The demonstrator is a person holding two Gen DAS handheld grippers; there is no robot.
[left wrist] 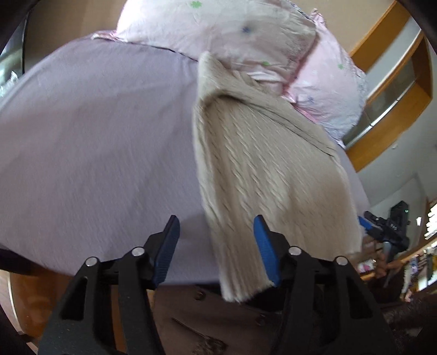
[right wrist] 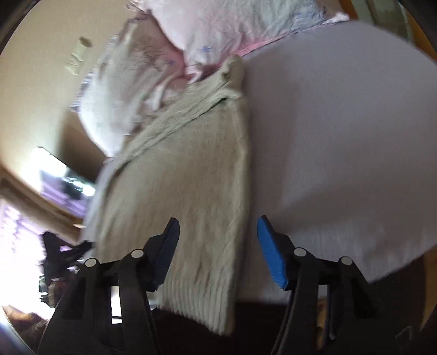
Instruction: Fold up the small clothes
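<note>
1. We see our left claw [left wrist: 216, 226] at the bottom centre of the left wrist view, its blue-padded fingers [left wrist: 266, 250] spread wide and holding nothing.
2. Between and past those fingers lies the beige cable-knit sweater [left wrist: 259, 163]. It runs from the lower centre of the frame up toward the upper middle, spread on the pale lilac bed sheet [left wrist: 95, 136], and its ribbed hem hangs over the near edge of the bed.
3. The sweater's far end touches the pink floral pillow [left wrist: 218, 30] at the top of the frame. We cannot tell how many layers the knit is folded into.
4. In the right wrist view our right claw [right wrist: 218, 228] is also spread apart and empty, hovering over the sweater's [right wrist: 185, 196] hem at the lower centre. The sweater's straight right edge falls between the two fingers [right wrist: 271, 254].
5. The sheet [right wrist: 341, 136] fills the right half of that frame, and the pillow [right wrist: 224, 24] sits at the top.
6. For containers, we find only wooden shelving [left wrist: 396, 90] at the upper right of the left wrist view, with its contents too blurred to name.
7. We can read no writing, brand or label on anything; motion blur softens both views.
8. The right claw also shows at the right edge of the left wrist view as a dark shape with a blue tip.
</note>
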